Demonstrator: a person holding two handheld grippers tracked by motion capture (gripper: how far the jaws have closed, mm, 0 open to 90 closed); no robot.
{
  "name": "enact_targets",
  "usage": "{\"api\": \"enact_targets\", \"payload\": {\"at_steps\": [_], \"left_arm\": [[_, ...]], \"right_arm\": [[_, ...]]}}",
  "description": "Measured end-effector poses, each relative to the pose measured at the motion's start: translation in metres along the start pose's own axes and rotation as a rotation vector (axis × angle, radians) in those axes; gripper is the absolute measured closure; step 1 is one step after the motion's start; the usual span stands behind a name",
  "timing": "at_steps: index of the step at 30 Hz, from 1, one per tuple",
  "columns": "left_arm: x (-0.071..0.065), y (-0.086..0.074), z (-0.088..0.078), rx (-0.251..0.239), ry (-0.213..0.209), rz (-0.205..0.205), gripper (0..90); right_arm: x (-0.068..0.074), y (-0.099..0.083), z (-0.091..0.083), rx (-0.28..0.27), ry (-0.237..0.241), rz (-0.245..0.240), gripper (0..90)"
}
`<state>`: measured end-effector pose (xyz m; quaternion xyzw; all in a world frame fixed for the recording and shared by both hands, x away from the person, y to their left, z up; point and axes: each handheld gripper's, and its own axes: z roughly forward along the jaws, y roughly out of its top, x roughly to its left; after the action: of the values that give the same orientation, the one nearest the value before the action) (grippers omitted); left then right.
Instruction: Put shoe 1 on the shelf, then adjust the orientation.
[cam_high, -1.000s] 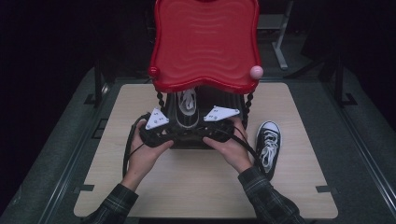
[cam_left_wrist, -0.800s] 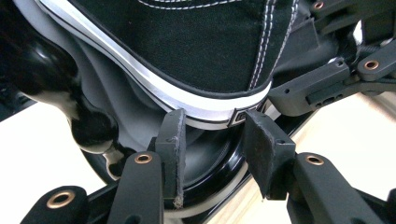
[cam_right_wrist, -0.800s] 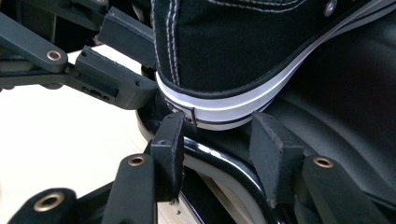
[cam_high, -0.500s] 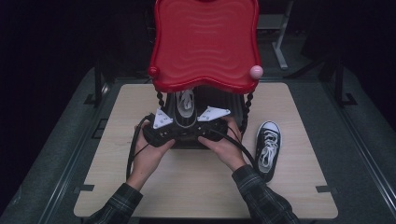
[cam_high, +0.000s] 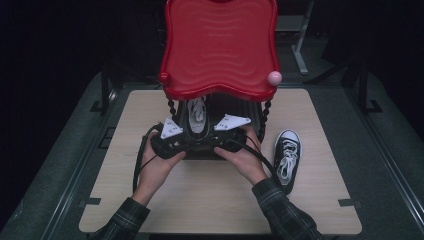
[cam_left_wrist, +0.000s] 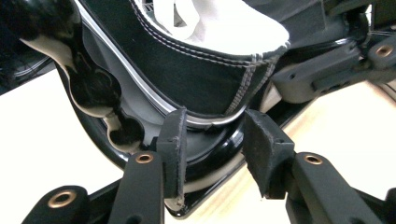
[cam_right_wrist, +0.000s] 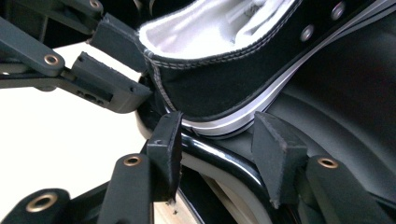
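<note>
- The left fingers (cam_left_wrist: 172, 140) stand open and have just been opening. In the left gripper view the sneaker's (cam_left_wrist: 196, 79) heel and white sole edge sit in the gap between them, and neither pad clearly presses on it.
- That sneaker (cam_high: 196, 117) stands on the black lower tray (cam_left_wrist: 205, 156) of a stand, under the red top tray (cam_high: 220, 50), at the middle of the tabletop (cam_high: 210, 205). Its heel points toward the near edge.
- We judge the step to be seating or taking hold of the shoe at its heel. To do it well, we would bring both pairs of fingers onto the firm rubber sole and not the soft canvas collar. We would also keep the pads above the tray's glossy rim, so that they close on the shoe and not on the tray.
- The right fingers (cam_right_wrist: 164, 140) are open too. One pad is just beside the sole at the heel and the other stands apart over the tray's dark floor.
- We would keep both hands level, so that the shoe does not twist against the beaded posts.
- The black lower tray holds this one sneaker, and we see nothing lying on the red top tray.
- A second sneaker (cam_high: 286, 155) lies on the bare tabletop near its right edge, well apart from the fingers.
</note>
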<state>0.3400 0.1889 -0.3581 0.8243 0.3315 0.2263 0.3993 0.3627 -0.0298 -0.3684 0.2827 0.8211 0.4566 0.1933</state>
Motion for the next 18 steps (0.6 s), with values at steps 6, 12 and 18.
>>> {"api": "enact_targets", "payload": {"at_steps": [6, 12, 18], "left_arm": [[-0.005, -0.007, -0.013, -0.005, -0.051, 0.016, 52.8], [-0.006, -0.021, -0.024, 0.012, -0.098, 0.024, 46.1], [-0.005, -0.043, -0.033, 0.044, -0.123, 0.017, 42.1]], "right_arm": [[0.001, -0.009, -0.024, -0.028, 0.005, 0.023, 50.5], [-0.002, -0.029, -0.049, -0.008, 0.006, 0.061, 49.5], [-0.011, -0.051, -0.074, 0.004, -0.010, 0.088, 47.2]]}}
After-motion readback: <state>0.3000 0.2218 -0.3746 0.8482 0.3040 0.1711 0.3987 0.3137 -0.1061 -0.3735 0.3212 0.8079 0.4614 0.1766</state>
